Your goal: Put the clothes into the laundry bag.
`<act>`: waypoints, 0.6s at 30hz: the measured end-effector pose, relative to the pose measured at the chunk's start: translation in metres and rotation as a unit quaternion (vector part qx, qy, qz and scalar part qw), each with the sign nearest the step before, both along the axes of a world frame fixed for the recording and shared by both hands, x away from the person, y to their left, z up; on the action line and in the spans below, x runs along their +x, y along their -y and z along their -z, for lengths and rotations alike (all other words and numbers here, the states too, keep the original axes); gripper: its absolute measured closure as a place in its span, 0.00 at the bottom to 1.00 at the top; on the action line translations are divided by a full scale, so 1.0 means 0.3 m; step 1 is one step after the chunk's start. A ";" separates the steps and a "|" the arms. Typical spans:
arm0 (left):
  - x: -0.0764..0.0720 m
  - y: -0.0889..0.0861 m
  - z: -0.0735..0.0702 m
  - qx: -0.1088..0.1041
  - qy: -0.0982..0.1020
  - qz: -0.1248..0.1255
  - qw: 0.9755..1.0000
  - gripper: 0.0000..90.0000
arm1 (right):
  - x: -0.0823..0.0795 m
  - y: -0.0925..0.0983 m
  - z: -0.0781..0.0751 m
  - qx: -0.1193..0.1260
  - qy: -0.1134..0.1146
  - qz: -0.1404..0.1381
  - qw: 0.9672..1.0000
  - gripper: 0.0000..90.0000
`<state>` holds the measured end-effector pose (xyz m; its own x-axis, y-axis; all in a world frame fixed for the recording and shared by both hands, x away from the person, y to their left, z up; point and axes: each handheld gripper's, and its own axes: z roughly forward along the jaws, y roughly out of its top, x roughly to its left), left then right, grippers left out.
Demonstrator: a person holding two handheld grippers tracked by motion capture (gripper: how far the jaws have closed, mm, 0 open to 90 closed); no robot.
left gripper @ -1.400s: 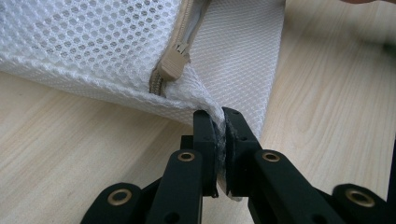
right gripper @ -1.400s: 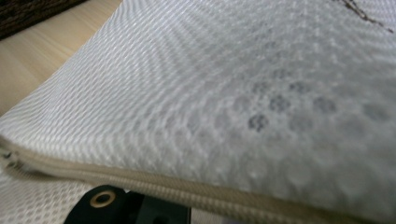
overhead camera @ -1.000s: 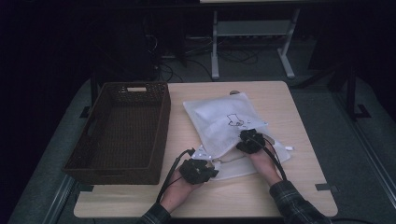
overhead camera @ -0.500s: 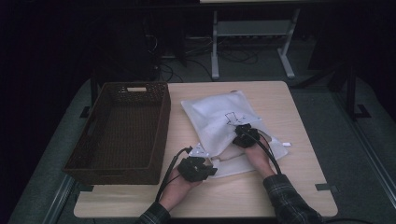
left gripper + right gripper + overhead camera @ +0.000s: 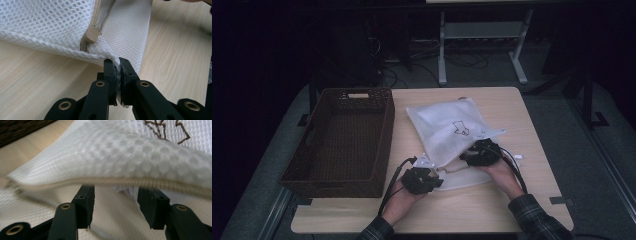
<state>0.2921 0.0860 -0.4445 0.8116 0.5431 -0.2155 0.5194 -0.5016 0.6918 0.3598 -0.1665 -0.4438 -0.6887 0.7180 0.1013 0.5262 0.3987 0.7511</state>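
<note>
A white mesh zip bag (image 5: 447, 122) with a small dark embroidered mark lies on the wooden table (image 5: 512, 105). My left gripper (image 5: 426, 164) is shut on the bag's near corner. In the left gripper view its jaws (image 5: 118, 65) pinch the mesh (image 5: 50, 25) just beside the beige zipper end (image 5: 91, 36). My right gripper (image 5: 471, 156) sits at the bag's near right edge. Its jaws (image 5: 116, 191) have just been opening and stand apart under the raised zipper edge (image 5: 155, 184), with mesh (image 5: 125, 152) above them and no pad pressing on it.
A dark brown wicker basket (image 5: 384, 135) stands on the left half of the table, its long side close to the bag. The table's right edge (image 5: 539, 150) runs just beyond the right hand. Shelving legs and cables stand on the floor behind the table.
The right gripper edged toward the bag's middle and came back, and the bag's near right edge shifted a little. The left gripper stayed in place on the corner.
</note>
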 end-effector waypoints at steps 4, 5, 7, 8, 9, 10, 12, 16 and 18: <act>0.002 -0.004 0.000 0.000 0.002 0.000 1.000 0.95 | -0.039 0.025 -0.032 0.002 -0.001 -0.013 1.000 0.51; 0.003 -0.005 0.000 0.000 0.002 0.000 1.000 0.95 | -0.049 0.035 -0.037 0.003 0.002 -0.016 1.000 0.51; 0.003 -0.006 -0.001 0.000 0.003 0.000 1.000 0.95 | -0.073 0.063 -0.046 0.003 0.002 -0.017 1.000 0.51; 0.003 -0.006 -0.001 -0.001 0.002 -0.001 1.000 0.95 | -0.080 0.075 -0.048 0.003 0.003 -0.016 1.000 0.51; 0.002 -0.006 -0.002 -0.001 0.002 -0.002 1.000 0.95 | -0.089 0.093 -0.051 0.002 0.003 -0.014 1.000 0.51; 0.003 -0.007 -0.002 -0.001 0.002 -0.003 1.000 0.95 | -0.098 0.114 -0.054 0.002 0.002 -0.010 1.000 0.51; 0.003 -0.008 -0.003 0.000 0.002 -0.002 1.000 0.95 | -0.112 0.155 -0.057 0.002 0.004 0.000 1.000 0.50; 0.004 -0.010 -0.003 0.000 0.001 -0.004 1.000 0.95 | -0.138 0.264 -0.061 0.006 0.004 0.034 0.999 0.50; 0.004 -0.010 -0.002 0.001 0.001 -0.005 1.000 0.95 | -0.147 0.313 -0.055 0.003 0.003 0.053 0.999 0.50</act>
<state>0.2932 0.0889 -0.4438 0.8069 0.5511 -0.2127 0.5226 -0.4981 0.6920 0.3155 -0.2605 -0.4273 -0.6101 0.7857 0.1017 0.5605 0.3374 0.7563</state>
